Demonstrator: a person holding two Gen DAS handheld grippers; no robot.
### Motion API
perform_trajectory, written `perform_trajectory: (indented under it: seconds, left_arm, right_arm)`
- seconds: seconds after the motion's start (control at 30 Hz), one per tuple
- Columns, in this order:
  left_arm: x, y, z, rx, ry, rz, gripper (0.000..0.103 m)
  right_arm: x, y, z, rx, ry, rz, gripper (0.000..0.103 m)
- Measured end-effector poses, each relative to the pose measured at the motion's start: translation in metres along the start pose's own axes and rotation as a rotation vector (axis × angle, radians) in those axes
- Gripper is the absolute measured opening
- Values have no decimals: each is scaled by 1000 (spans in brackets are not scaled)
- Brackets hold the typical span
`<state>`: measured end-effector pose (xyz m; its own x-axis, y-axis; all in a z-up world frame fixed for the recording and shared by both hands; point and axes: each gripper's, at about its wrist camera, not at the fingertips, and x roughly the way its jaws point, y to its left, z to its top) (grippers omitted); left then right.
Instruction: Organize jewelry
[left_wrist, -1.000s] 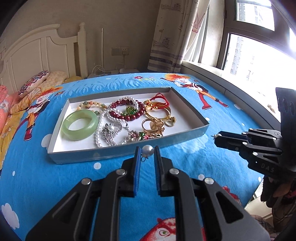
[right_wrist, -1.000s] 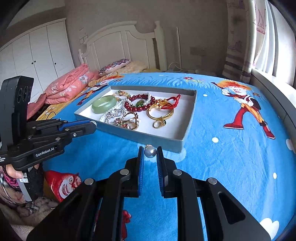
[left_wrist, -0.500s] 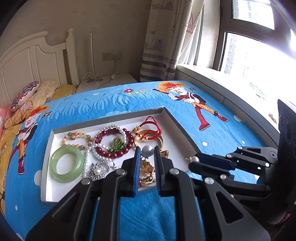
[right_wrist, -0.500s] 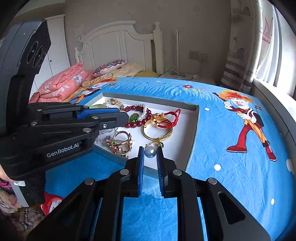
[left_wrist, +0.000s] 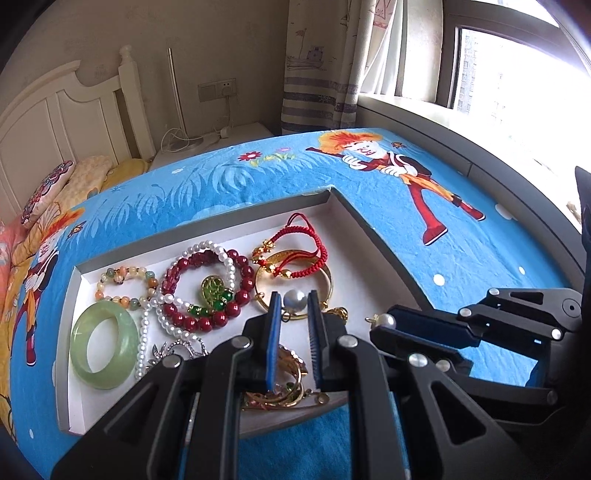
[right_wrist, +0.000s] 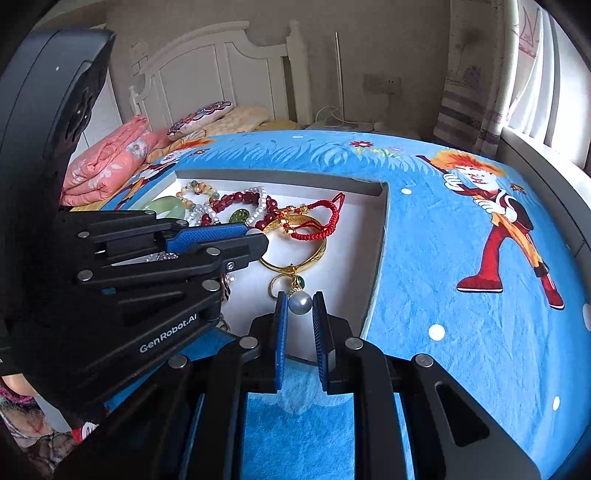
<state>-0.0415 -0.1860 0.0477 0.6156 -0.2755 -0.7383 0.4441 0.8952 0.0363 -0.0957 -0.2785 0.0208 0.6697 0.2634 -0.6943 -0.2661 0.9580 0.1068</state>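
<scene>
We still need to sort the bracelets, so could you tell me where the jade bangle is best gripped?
Take the jade bangle across its rim on the left side, coming from above: it lies flat in the tray, its hole open, while pearls crowd its right edge.

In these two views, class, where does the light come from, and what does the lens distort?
Left wrist view: the bright window is blown out to white at upper right. Right wrist view: daylight enters from the right past the patterned curtain. Both views: fisheye bends the edges of the blue cartoon bedspread.

Tray (left_wrist: 373, 236) on bed (left_wrist: 480, 258); bangle (left_wrist: 105, 349) left, bracelets (left_wrist: 207, 291) right.
</scene>
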Motion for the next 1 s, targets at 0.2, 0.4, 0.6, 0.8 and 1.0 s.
perform_trajectory:
  seconds: [0.2,0.4,0.6,0.8,1.0]
  left_arm:
    - [7,6,0,-20,11,6,14]
    - [6,9,-1,-25,5,12,14]
    - [-15,22,-7,-49,-70,103,69]
    - [-62,57,-36,-105,-208,168,101]
    - [-76,85,-63,-141,-214,253,101]
  right_arm:
    - [3,0,2,3,3,0,16]
    - [0,-5,2,36,-11,-3,23]
    - [-17,2,-1,78,-78,-3,59]
    - [-32,37,1,82,-143,-23,86]
    - [-24,62,0,85,-142,-128,86]
